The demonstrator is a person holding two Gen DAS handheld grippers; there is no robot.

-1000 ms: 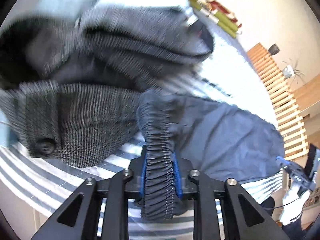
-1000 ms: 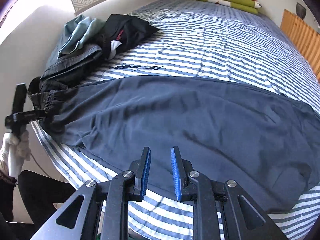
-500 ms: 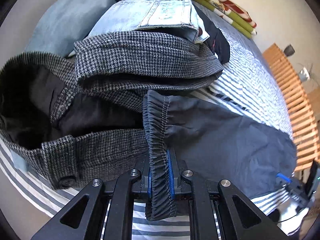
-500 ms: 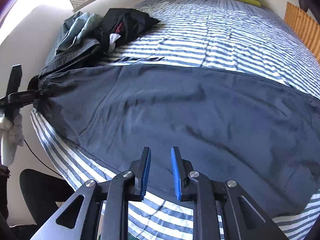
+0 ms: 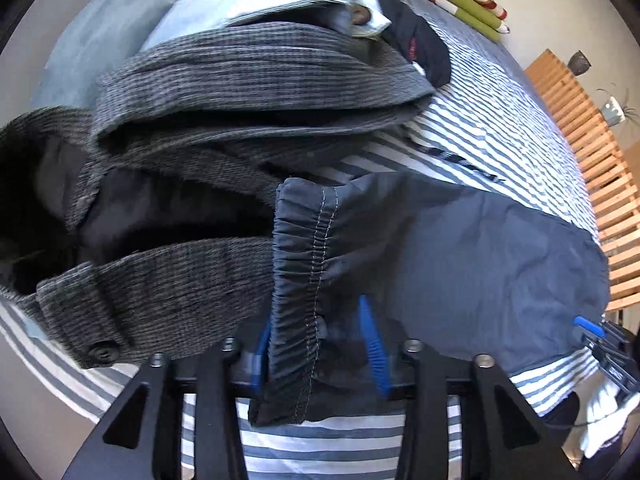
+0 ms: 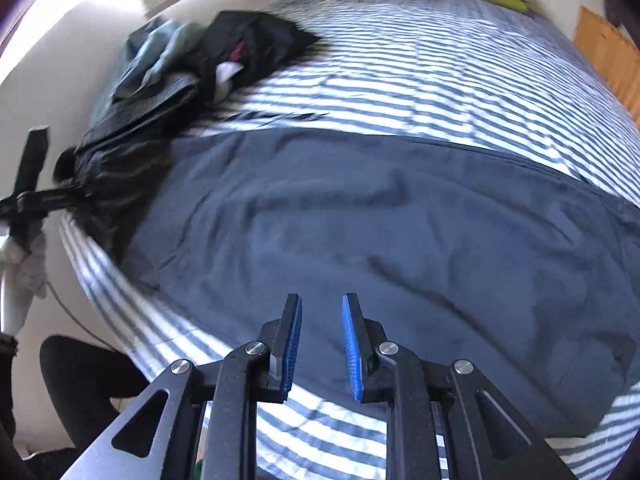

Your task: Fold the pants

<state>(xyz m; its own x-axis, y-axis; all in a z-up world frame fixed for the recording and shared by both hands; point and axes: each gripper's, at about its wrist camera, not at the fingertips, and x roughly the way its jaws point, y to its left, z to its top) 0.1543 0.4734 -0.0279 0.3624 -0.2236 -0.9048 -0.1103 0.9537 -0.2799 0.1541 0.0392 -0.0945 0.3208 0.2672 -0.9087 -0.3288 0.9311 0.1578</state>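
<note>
Dark blue pants [image 6: 400, 232] lie spread flat across the striped bed [image 6: 440, 60], elastic waistband [image 5: 304, 280] beside a grey tweed garment [image 5: 200, 152]. Left gripper [image 5: 316, 340] spread apart, waistband loose between its fingers, not pinched. Right gripper [image 6: 320, 344] spread, empty, above the near edge. Fabric looks thin, limp, light; the gathered waistband judged the firmest hold.
</note>
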